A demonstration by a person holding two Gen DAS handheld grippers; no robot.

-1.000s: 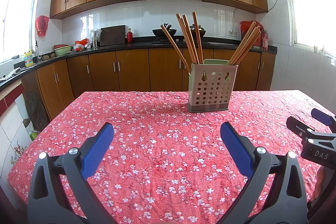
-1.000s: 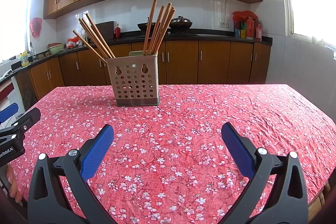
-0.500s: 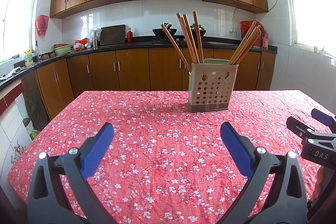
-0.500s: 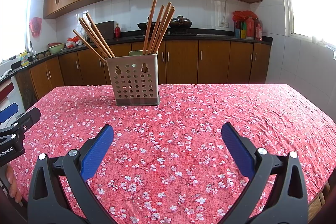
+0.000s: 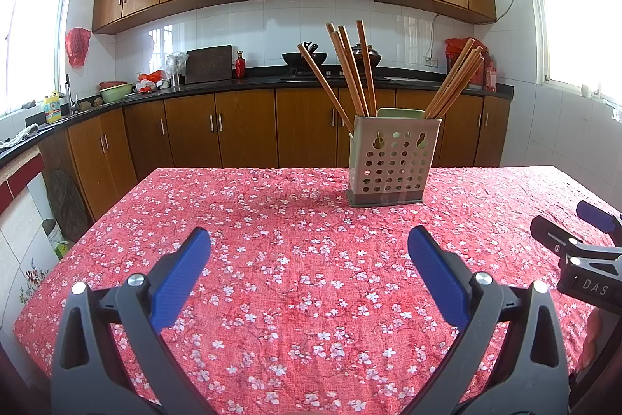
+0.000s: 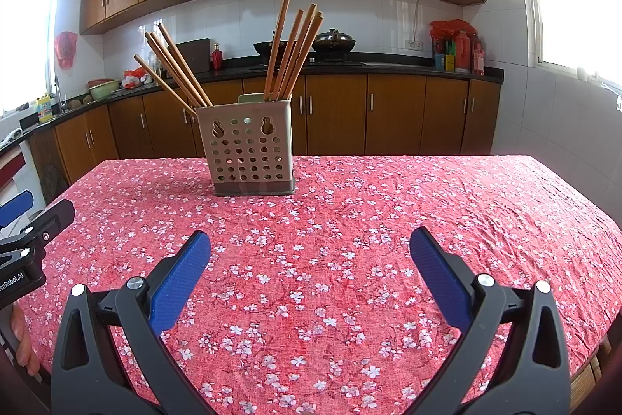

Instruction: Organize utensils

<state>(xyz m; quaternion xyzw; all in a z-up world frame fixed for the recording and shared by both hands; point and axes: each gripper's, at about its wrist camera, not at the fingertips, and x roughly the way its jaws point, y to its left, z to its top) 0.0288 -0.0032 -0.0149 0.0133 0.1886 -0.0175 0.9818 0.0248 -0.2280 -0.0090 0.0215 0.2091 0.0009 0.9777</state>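
A grey perforated utensil holder [image 5: 392,162] stands on the table with the red floral cloth [image 5: 295,259]. It also shows in the right wrist view [image 6: 250,152]. Several wooden chopsticks [image 5: 352,69] stand in it in two bunches, one leaning left and one [image 5: 455,80] leaning right; they show in the right wrist view too [image 6: 295,53]. My left gripper [image 5: 309,275] is open and empty over the near part of the cloth. My right gripper [image 6: 311,275] is open and empty, level with it on the right.
The right gripper shows at the right edge of the left wrist view [image 5: 579,255]; the left gripper shows at the left edge of the right wrist view [image 6: 23,244]. Wooden kitchen cabinets [image 5: 241,131] and a dark counter run behind the table.
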